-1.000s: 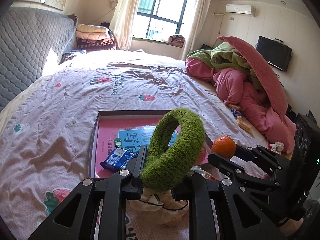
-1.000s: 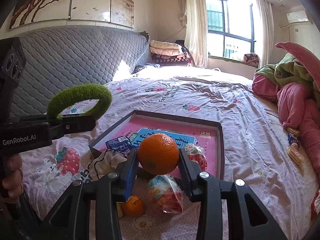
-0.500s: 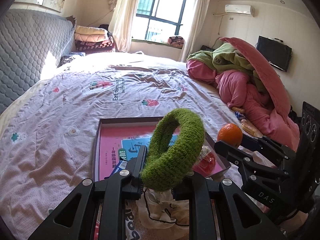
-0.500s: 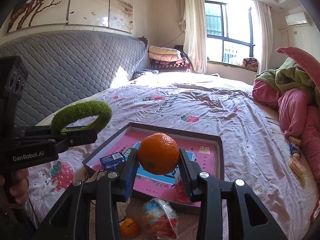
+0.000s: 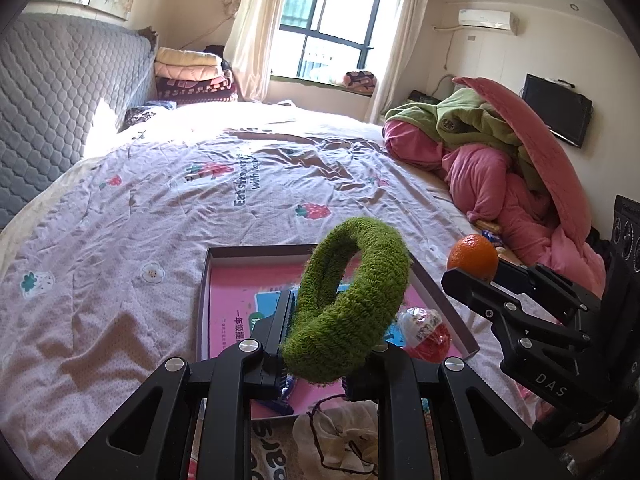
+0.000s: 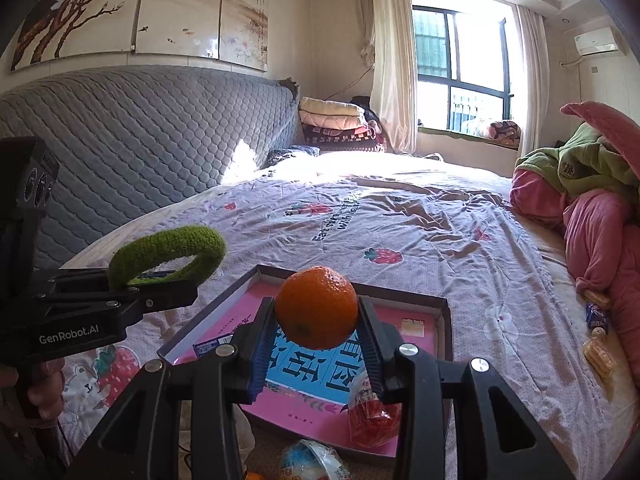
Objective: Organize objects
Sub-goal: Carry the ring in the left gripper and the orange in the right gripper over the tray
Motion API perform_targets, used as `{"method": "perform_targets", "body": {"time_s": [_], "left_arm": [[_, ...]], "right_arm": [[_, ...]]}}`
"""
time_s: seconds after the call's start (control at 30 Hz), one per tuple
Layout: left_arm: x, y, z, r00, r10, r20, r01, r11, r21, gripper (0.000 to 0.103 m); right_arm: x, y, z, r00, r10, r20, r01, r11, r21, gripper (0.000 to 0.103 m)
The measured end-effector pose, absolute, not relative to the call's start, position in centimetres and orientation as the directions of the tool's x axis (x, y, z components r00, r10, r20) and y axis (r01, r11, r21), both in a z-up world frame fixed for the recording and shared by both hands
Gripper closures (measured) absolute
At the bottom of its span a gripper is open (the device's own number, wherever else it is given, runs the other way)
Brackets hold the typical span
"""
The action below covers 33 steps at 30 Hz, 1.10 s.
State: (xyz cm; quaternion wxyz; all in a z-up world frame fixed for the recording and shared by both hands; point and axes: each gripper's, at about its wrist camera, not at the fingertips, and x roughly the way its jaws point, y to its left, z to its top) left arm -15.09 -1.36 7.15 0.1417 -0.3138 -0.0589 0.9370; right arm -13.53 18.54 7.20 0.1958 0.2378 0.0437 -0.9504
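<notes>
- Our left gripper (image 5: pixel 320 344) is clamped on the band (image 5: pixel 352 300), a fuzzy green loop standing up at lower centre of the left view; in the right view it shows at left of the frame.
- We judge the band light, soft and springy: it squashes under the pads, so the pinch on its lower arc holds well, but the loop may flop or snag when let go.
- Our right gripper (image 6: pixel 316 332) is clamped on the orange (image 6: pixel 316 307), centre of the right view, above the box (image 6: pixel 446 320); in the left view the fruit sits at right of the frame.
- We take the orange for firm, round and fairly heavy for its size. The pads grip it across its widest part, which seems the right place; a hold higher or lower could let it roll out, and too hard a squeeze would bruise it.
- The box lies open on the bed (image 5: pixel 120 208), lower middle of both views, with a book (image 6: pixel 320 368) on its pink floor and a red packet (image 5: pixel 426 332) at its right edge.
- A second packet (image 6: pixel 312 460) and a cloth pouch (image 5: pixel 340 436) lie on the bed below the box, near the bottom edge; both look light and crinkly or limp, best pinched at a fold.
</notes>
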Motion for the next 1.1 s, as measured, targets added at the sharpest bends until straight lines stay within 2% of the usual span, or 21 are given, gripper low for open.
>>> {"method": "perform_targets", "body": {"time_s": [0.53,1.1], "left_arm": [[-18.2,-2.1,7.6,-0.778,0.275,-0.565,-0.211,-0.961,-0.177,0.083],[-21.3,-3.1,1.2,-0.708,0.22,-0.671,-0.138,-0.975,-0.173,0.083]], "right_arm": [[-15.9,17.8,7.7,-0.81,-0.353,-0.469,0.406,-0.914,-0.013,0.063],[-18.0,16.1,2.2,-0.712,-0.336,-0.616,0.445,-0.895,-0.026,0.063]]}}
